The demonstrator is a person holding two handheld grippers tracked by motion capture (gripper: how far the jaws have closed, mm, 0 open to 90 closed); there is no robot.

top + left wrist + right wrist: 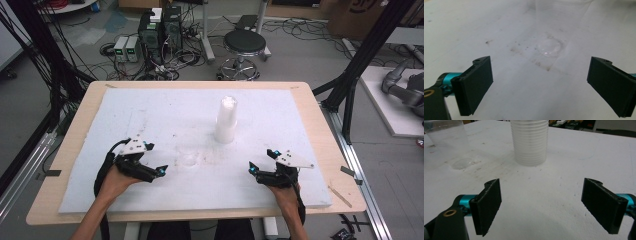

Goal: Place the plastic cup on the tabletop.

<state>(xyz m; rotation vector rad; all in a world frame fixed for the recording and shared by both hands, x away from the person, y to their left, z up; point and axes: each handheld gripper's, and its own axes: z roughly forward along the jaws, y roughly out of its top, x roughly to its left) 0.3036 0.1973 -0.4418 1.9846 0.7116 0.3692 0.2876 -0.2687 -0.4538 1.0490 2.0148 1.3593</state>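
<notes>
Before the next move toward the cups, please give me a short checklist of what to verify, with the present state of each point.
1. Left gripper jaws open, nothing between them: ok.
2. Right gripper jaws open, nothing between them: ok.
3. Tall stack of translucent ribbed plastic cups upright on the white foam sheet: ok.
4. Single clear plastic cup upright beside the stack, apart from it: ok.
5. Open path from each gripper to the cups: ok.
6. Whether the cups in the stack will separate easily: cannot tell.

A translucent white ribbed cup stack [226, 120] stands on a white, brown-speckled foam sheet [150, 110].
</notes>
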